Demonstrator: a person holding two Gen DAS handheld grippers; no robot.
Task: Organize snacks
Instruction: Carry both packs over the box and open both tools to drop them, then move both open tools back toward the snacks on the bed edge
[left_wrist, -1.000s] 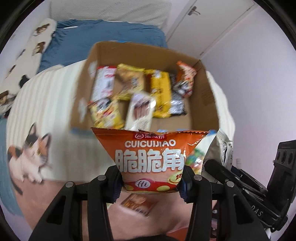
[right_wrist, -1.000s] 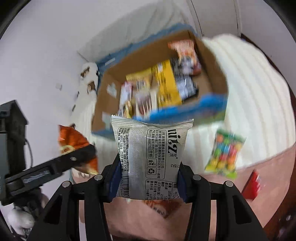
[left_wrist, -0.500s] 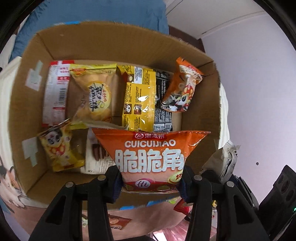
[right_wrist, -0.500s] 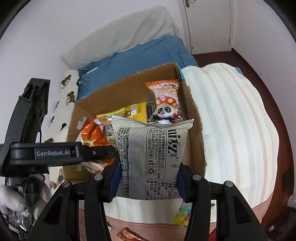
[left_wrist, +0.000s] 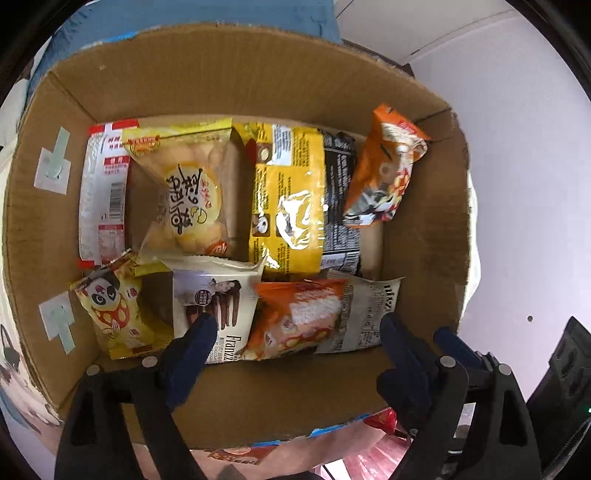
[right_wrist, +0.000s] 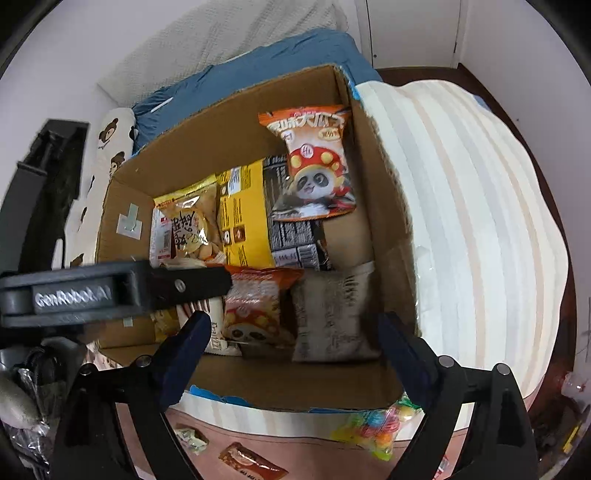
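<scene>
Left wrist view: the left tongs (left_wrist: 295, 332) point steeply down over the near end of the cardboard box (left_wrist: 236, 70). The jaws are opening and nothing is pressed between them. The orange chip bag (left_wrist: 295, 317) lies on the box floor directly ahead of the tongs, between the two blue pads but clear of both. Just right of it, partly tucked under its edge, lies the silver packet (left_wrist: 369, 314). Left of the orange bag sits a white wafer pack (left_wrist: 214, 295), with the left pad overlapping it in view; contact cannot be confirmed. Further ahead lie a yellow pack (left_wrist: 288, 195) and a second orange panda bag (left_wrist: 388, 173) leaning on the right wall.

Right wrist view: the right tongs (right_wrist: 291, 332) hang over the same near end, jaws opening, holding nothing. The silver packet (right_wrist: 332, 314) lies ahead between the pads. The orange chip bag (right_wrist: 255, 306) lies to its left. The left tongs' black body crosses the view from the left, very near. Loose sweets (right_wrist: 373, 428) and a brown wrapper (right_wrist: 251, 461) lie outside the box, behind the near wall, on the bed.

Risks: both tongs occupy one corner, so a sideways withdrawal may cause a collision between them. A low exit may catch a pad on a bag edge or on the near wall, dragging a bag out or shifting the box. The leaning panda bag may topple if the box is knocked.
</scene>
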